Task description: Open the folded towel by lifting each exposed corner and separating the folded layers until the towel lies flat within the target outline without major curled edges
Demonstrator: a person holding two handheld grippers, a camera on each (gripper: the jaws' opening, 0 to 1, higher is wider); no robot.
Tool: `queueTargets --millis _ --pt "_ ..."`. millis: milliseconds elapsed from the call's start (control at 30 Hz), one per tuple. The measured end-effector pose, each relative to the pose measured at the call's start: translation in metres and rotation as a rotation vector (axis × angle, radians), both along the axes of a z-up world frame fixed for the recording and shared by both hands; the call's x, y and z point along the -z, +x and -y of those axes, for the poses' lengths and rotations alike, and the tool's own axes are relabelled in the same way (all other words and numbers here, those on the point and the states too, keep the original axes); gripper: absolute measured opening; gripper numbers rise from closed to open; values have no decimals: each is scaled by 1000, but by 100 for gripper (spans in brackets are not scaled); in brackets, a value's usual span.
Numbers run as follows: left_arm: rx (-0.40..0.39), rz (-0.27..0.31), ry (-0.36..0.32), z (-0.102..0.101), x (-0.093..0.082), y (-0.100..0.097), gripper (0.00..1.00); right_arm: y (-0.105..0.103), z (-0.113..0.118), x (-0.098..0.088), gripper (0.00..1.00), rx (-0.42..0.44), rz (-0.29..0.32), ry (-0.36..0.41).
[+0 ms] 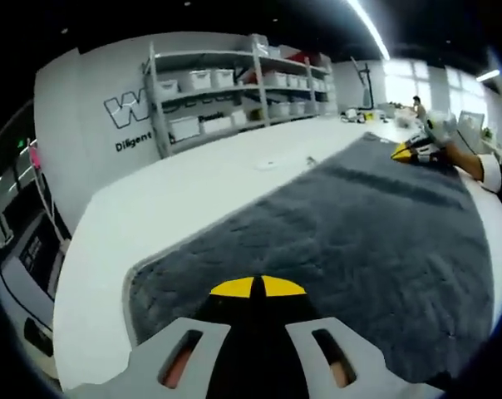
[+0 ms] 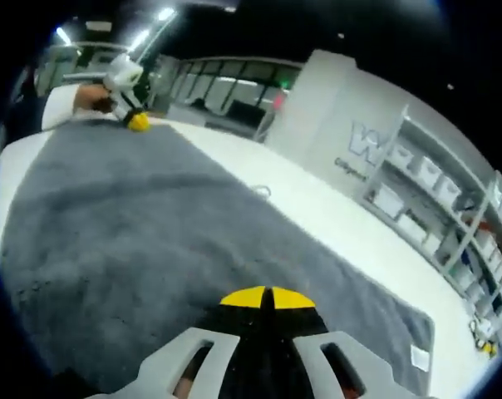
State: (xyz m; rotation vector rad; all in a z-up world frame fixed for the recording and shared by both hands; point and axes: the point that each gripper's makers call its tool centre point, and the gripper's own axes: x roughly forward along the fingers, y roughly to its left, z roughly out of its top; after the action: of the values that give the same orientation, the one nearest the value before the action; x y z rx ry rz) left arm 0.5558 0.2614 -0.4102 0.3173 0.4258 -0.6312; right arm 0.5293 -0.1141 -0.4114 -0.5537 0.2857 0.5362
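A dark grey towel [image 1: 359, 233] lies spread open on a white table [image 1: 176, 199]. In the left gripper view, my left gripper [image 1: 258, 287] sits at the towel's near edge. Its yellow tips are closed together on the pile. My right gripper [image 1: 417, 151] is at the far edge, held by a hand in a white sleeve. In the right gripper view, the towel [image 2: 135, 241] runs away from my right gripper [image 2: 268, 297], whose yellow tips are also shut on the cloth. The left gripper [image 2: 136, 121] is at the far corner. A white label [image 2: 420, 357] shows near one towel corner.
A small pale item [image 1: 268, 164] lies on the bare tabletop beside the towel's long side. Shelving with white bins [image 1: 234, 91] stands against the wall beyond the table. The table's rounded edge [image 1: 68, 283] drops off at the left.
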Motion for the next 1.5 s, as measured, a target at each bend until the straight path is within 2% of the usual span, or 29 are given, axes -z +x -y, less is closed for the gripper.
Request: queueTargets --millis 100,167,233,300,367,433,467,500,533,567,767,800,900,1033,1067,1167,1233,1300,1333,1367,1400,1500 --pt "2 6 3 -2 -1 1 1 -2 1 0 0 -4 3 -15" --pt "-12 -8 -13 -4 -1 4 1 -3 3 1 0 2 -13 11" --pt "-14 2 6 -6 -1 5 1 -4 5 1 0 14 -39 40" --pt "-22 4 19 -6 -1 7 2 -8 6 1 0 14 -52 34" --pt "-25 13 36 -6 -1 8 2 -11 7 1 0 -3 -38 -12" --pt "-21 21 50 -7 -1 9 2 -14 4 0 0 -63 23 -105" --pt "-20 21 52 -7 -3 10 2 -17 1 0 0 -91 27 -120" --pt "-19 21 50 -8 -4 10 3 -19 1 0 0 -91 16 -105" --pt "-6 19 17 -5 -8 9 4 -25 -3 0 0 -96 -29 -43" --pt "-10 6 -6 -5 -10 8 6 -27 -3 -4 0 -101 -42 -8" --pt "-4 12 -59 -3 -24 5 12 -39 9 -26 0 -121 -1 25" --pt "5 9 -70 0 -25 4 14 -43 7 -30 0 -136 -5 77" --pt "15 -20 -103 5 -28 -2 23 -51 11 -35 0 -146 -66 176" --pt "12 -11 -110 9 -36 -9 26 -56 21 -40 3 -139 -74 179" --pt "15 8 -111 11 -41 -13 27 -57 24 -41 4 -132 -83 182" --pt "-9 26 -166 10 -51 -20 35 -66 25 -49 9 -138 -99 257" --pt "-34 84 -175 5 -61 -22 42 -74 23 -60 11 -173 -66 272" --pt "-58 96 -218 2 -66 -30 48 -80 19 -70 15 -222 -2 254" --pt "-59 93 -269 3 -70 -34 52 -84 19 -76 17 -231 28 253" --pt "-62 86 -327 4 -75 -40 55 -88 19 -79 21 -240 38 256" --pt "-66 82 -346 4 -77 -43 59 -93 18 -82 28 -253 37 262" --pt "-66 97 -363 6 -85 -58 70 -104 17 -91 45 -271 49 278"
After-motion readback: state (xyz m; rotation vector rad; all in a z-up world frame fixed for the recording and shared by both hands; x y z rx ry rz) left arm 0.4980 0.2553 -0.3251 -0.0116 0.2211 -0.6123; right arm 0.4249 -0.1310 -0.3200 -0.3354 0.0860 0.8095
